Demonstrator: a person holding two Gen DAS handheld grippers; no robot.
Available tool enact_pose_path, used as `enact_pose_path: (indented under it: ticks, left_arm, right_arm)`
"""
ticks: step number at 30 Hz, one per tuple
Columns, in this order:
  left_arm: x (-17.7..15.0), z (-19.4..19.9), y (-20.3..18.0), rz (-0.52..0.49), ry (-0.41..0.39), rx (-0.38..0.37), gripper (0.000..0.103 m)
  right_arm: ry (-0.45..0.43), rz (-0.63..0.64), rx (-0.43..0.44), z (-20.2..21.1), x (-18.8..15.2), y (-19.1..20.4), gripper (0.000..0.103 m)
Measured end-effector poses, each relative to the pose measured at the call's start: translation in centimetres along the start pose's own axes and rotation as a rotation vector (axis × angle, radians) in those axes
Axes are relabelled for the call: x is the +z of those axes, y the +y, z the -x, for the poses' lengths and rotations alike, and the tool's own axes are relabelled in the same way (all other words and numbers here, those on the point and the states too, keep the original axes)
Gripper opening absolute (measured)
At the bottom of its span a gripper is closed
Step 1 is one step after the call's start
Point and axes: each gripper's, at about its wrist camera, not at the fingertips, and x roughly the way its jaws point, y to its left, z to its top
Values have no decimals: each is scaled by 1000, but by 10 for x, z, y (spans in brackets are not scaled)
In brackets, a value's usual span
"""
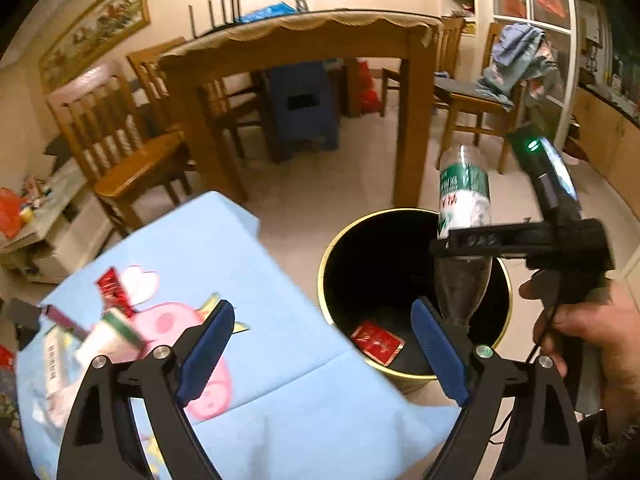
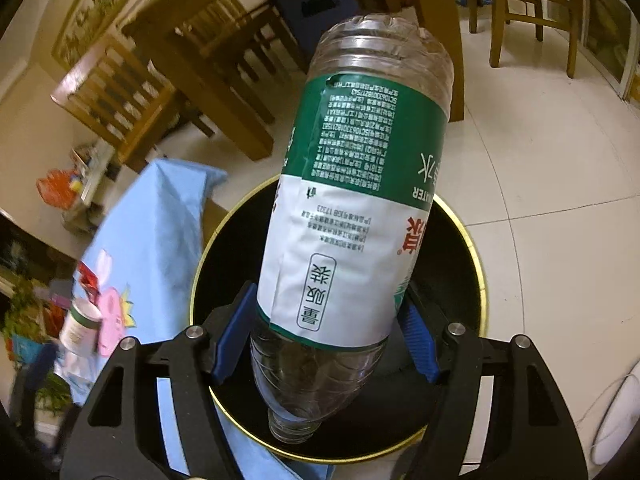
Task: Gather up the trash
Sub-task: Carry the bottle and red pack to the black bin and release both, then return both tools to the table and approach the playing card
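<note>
My right gripper (image 2: 324, 344) is shut on a clear plastic bottle (image 2: 352, 208) with a green and white label, held neck down over a black bin with a gold rim (image 2: 476, 264). The left wrist view shows the same bottle (image 1: 464, 200), the right gripper (image 1: 460, 246) and the bin (image 1: 332, 248), with a red wrapper (image 1: 376, 340) at the bin's bottom. My left gripper (image 1: 324, 356) is open and empty, above the edge of the light blue tablecloth (image 1: 248, 264). On the cloth lie a red wrapper (image 1: 114, 290), a small white cup (image 1: 106, 338) and a barcoded packet (image 1: 54, 364).
A wooden dining table (image 1: 304, 44) stands behind the bin with wooden chairs (image 1: 120, 148) around it and a blue stool (image 1: 300, 104) beneath. A chair with clothes (image 1: 516, 60) is at the right. The floor is pale tile (image 2: 552, 168).
</note>
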Motion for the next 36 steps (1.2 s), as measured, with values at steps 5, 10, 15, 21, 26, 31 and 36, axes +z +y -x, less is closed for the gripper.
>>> enact_pose_path:
  ticks: [5, 10, 15, 21, 26, 31, 36]
  left_arm:
    - [-8, 22, 8, -4, -40, 65, 87]
    - [-17, 42, 20, 9, -73, 118, 88]
    - [-29, 58, 34, 35, -94, 155, 89]
    - [-45, 73, 57, 79, -101, 184, 92]
    - [-75, 88, 88, 116, -87, 232, 96]
    - [-139, 103, 156, 231, -11, 296, 96]
    - [-200, 121, 224, 354, 48, 373, 96]
  right_arm:
    - [7, 15, -18, -4, -3, 15, 75]
    - [2, 37, -29, 0, -5, 26, 77]
    - [-18, 57, -40, 7, -6, 36, 81]
    - [-76, 123, -39, 19, -14, 65, 85]
    - [-191, 287, -23, 40, -43, 113, 87]
    - [-198, 514, 91, 48, -102, 176, 90]
    - [-81, 679, 298, 45, -177, 237, 93]
